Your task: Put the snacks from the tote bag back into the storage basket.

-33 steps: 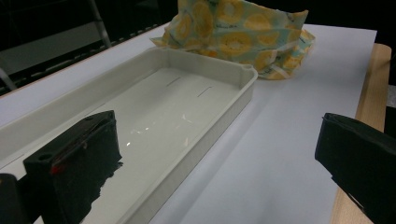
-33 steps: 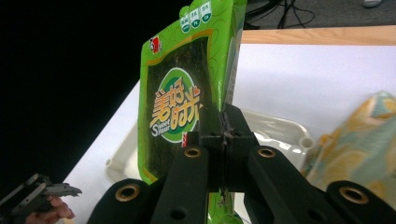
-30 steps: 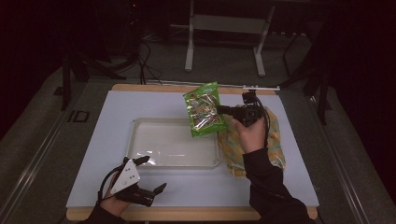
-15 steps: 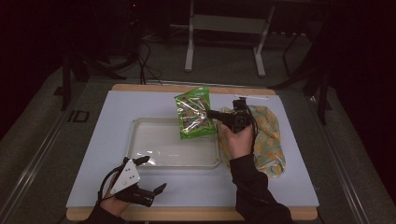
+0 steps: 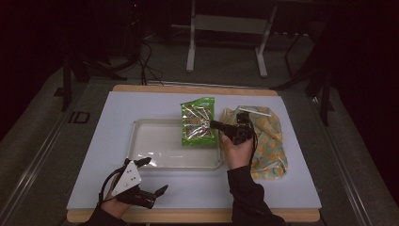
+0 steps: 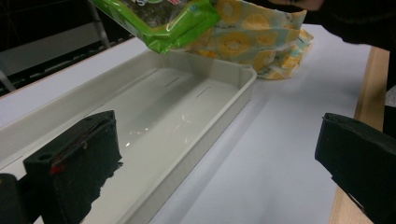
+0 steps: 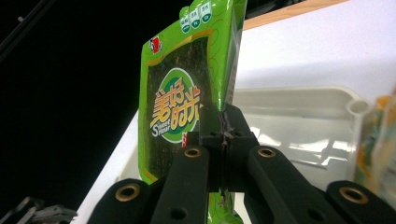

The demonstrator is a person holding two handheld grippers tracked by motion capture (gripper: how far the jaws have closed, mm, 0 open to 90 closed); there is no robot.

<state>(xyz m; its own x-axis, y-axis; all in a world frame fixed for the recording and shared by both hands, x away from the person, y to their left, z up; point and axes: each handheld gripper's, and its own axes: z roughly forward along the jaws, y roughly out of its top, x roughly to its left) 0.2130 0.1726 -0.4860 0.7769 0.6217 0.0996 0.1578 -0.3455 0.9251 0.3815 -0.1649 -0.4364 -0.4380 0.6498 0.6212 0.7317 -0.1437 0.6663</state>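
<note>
Looks roughly half done: green snack packet [image 5: 198,124] pinched edge-on in the clenched right gripper [image 5: 217,125] above the right end of the empty white tray [image 5: 155,157], not yet dropped in, left gripper [image 5: 153,176] gaping idle by the near table edge.

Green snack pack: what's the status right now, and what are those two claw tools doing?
Right gripper shut on green seaweed snack pack, held above white tray. Left gripper open, idle near table edge. Nothing in the tray.
</note>
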